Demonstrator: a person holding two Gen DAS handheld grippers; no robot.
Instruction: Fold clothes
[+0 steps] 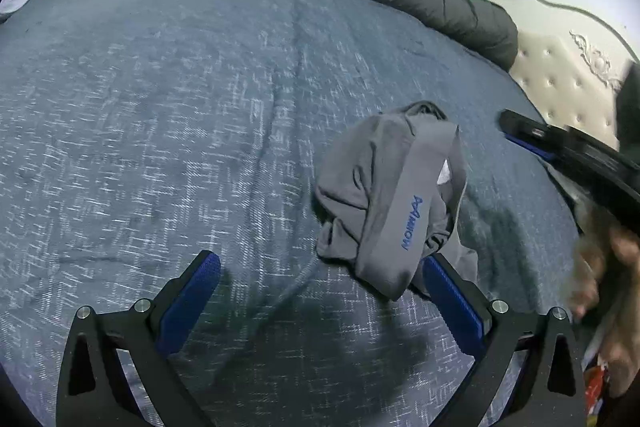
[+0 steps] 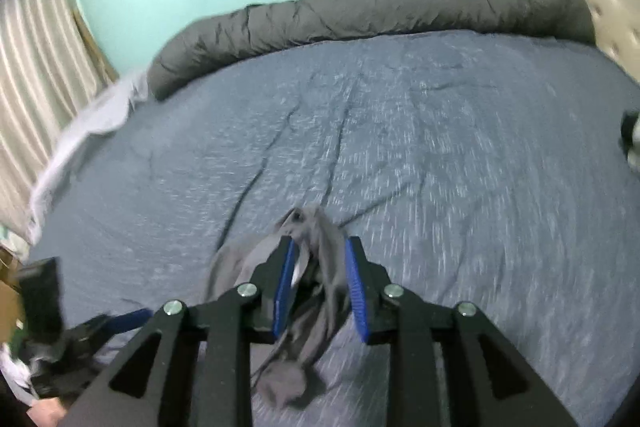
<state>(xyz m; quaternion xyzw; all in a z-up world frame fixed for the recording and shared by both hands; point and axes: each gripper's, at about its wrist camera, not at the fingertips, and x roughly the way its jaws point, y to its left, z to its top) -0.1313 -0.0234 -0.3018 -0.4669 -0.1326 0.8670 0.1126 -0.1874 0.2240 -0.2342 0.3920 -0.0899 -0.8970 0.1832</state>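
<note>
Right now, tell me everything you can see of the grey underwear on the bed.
The grey underwear is a crumpled, soft stretch-knit garment with a wide lighter-grey waistband bearing blue lettering and a white tag inside. It lies bunched, not folded, on the blue woven bedspread. In the right wrist view part of it sits between the right gripper pads, which stand apart. The open left gripper has one finger at its edge.

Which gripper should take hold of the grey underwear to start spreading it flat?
Probably right. The right gripper already has the grey underwear between its partly open jaws, though it isn't clamped. The left gripper is wide open, with only its right finger beside the heap's edge.
</note>
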